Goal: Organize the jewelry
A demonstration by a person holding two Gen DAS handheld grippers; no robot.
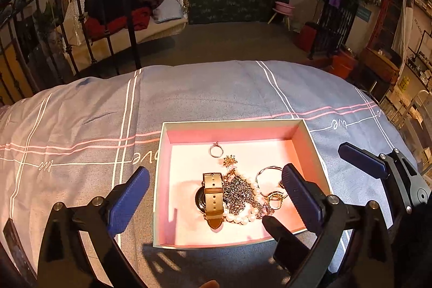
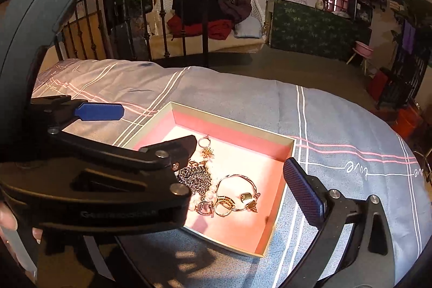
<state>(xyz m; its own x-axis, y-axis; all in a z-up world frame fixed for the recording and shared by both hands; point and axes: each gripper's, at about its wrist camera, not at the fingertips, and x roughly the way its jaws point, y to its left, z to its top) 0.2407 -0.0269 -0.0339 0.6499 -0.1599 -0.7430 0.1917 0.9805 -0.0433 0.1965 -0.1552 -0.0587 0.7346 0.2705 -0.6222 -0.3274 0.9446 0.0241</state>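
Note:
A shallow box with a pink inside lies on the bed. In it lie a watch with a tan strap, a small ring, a gold flower brooch, a dark bead chain, pearls, a bangle and gold rings. My left gripper is open above the box, empty. My right gripper is open; its blue fingers show at the box's right edge. The left gripper's body hides the watch in the right wrist view.
The bed has a grey-blue cover with white and pink stripes. A black metal bed frame stands at its far end. Beyond are a swing seat with clothes and a pink stool.

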